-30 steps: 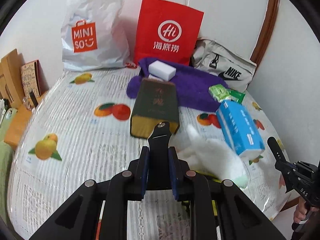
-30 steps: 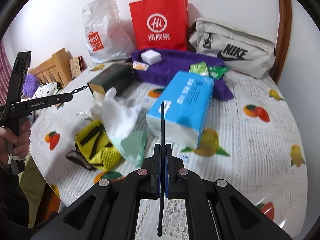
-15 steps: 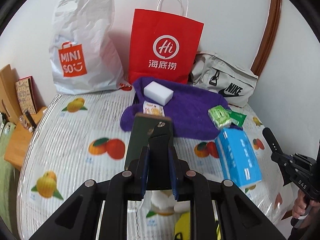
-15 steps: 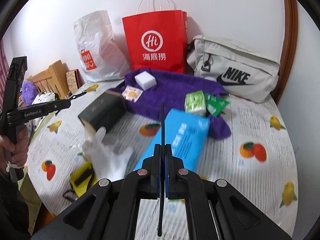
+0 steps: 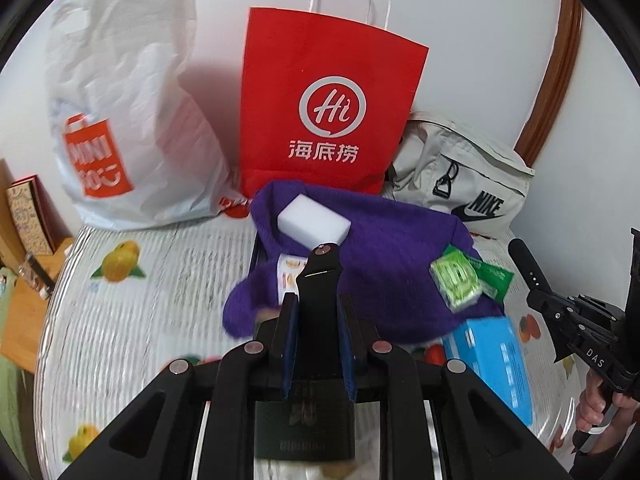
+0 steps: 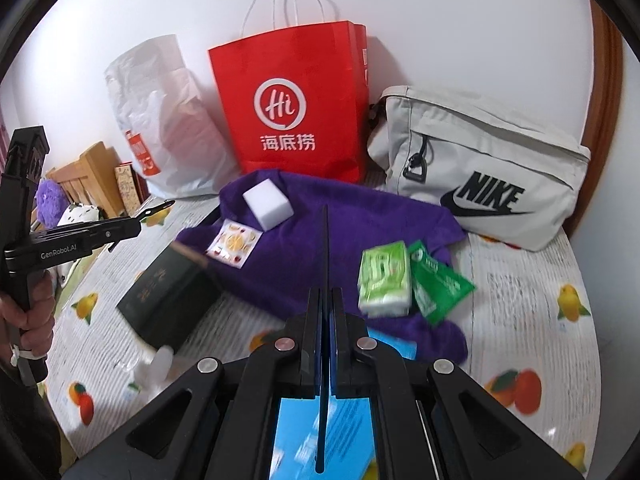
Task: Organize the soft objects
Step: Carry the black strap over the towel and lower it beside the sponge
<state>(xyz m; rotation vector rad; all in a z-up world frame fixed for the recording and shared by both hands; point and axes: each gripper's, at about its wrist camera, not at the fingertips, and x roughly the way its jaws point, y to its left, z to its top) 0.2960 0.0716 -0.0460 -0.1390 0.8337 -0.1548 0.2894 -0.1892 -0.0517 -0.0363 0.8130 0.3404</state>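
Sponge (image 5: 314, 222) on the purple towel (image 6: 360, 236) could skid away if I nudge it: my right gripper (image 6: 325, 216) is fully closed, left gripper (image 5: 320, 276) narrow, both empty.

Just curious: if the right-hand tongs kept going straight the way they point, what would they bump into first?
Probably the purple towel: the right tongs are shut, aimed down over it between the white sponge and green tissue pack. Depth is unclear.
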